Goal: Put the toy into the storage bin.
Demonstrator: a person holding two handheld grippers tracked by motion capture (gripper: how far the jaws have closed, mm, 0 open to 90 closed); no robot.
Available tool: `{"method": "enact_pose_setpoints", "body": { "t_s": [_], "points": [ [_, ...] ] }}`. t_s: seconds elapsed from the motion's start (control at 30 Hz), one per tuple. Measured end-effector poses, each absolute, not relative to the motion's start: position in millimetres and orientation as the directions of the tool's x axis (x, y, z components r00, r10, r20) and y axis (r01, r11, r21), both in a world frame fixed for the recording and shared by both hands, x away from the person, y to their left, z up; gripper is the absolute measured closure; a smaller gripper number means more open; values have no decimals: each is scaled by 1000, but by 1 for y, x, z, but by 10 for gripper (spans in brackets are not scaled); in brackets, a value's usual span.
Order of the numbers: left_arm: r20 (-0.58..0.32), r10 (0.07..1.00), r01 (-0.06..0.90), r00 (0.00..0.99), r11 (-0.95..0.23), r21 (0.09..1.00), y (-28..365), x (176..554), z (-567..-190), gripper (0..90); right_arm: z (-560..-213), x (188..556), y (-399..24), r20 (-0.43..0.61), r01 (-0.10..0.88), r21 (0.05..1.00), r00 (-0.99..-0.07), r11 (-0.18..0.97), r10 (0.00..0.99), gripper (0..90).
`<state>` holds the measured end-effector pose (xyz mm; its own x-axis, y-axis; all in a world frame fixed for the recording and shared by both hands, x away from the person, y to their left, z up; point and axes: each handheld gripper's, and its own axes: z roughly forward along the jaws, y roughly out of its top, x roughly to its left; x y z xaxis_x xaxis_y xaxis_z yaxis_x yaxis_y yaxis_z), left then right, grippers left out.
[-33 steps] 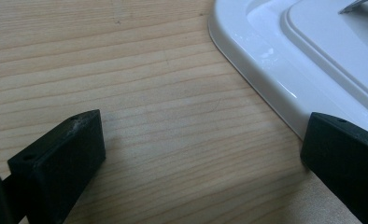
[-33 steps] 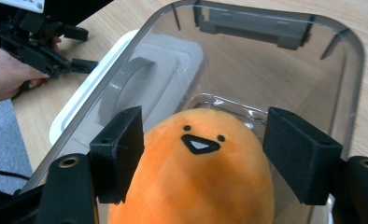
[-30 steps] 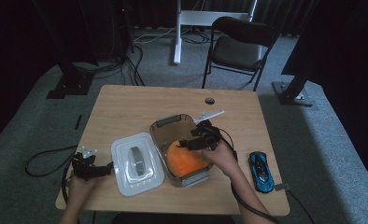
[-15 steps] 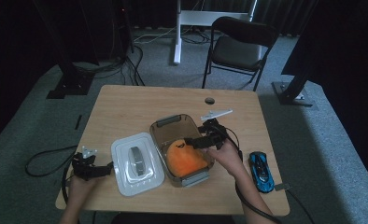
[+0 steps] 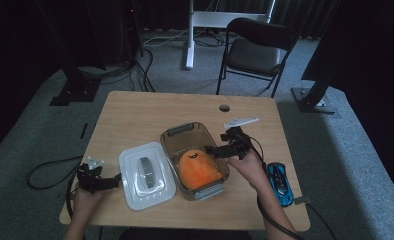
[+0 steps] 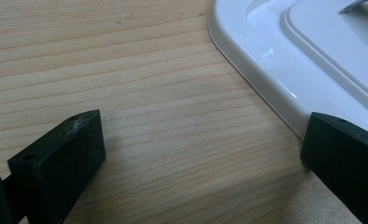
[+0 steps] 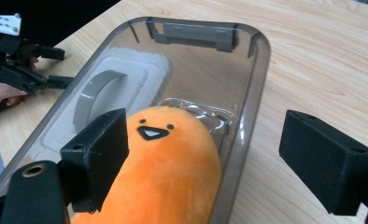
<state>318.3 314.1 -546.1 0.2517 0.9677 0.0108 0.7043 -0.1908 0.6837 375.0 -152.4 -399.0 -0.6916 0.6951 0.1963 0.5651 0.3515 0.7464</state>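
Plush toy (image 5: 199, 171), orange with a small black face, lies inside the clear smoke-tinted container (image 5: 177, 138) near the middle of your tabletop (image 5: 150, 112). In your right gripper view the toy (image 7: 168, 168) fills the near end of the container (image 7: 254, 70), face toward the far end, where a grey latch sits on the rim.

Your right claw (image 5: 216, 150) hovers at the container's right rim, just above the toy's face end. Its jaws have just been opening and now stand wide apart; one jaw is over the toy's side, the other is out over the bare wood beyond the container wall, and neither pad presses on the toy. You are not gripping anything with it.

The white lid (image 5: 146, 174), with its grey handle, lies flat on the tabletop just beside the container's left wall. Your left claw (image 5: 114, 180) rests at the lid's left edge, low on the tabletop. In your left gripper view its jaws are spread wide, with bare wood grain between them and the lid's rounded corner (image 6: 285, 60) just by the right-hand jaw; nothing is clamped.

A blue toy car (image 5: 280, 182) sits near the right edge of the tabletop, just beyond your right hand (image 5: 247, 167). A small white flat piece (image 5: 241, 121) lies behind the right claw. A dark folding chair (image 5: 255, 50) stands on the carpet beyond the tabletop.
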Motion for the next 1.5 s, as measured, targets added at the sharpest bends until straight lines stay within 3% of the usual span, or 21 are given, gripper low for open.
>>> {"method": "enact_pose_setpoints", "body": {
  "t_s": [1.5],
  "points": [
    [11, 968, 705, 252, -191, 683, 314, 318, -546, 2, -418, 364, -212, 221, 615, 750, -581, 245, 784, 151]
  ]
}}
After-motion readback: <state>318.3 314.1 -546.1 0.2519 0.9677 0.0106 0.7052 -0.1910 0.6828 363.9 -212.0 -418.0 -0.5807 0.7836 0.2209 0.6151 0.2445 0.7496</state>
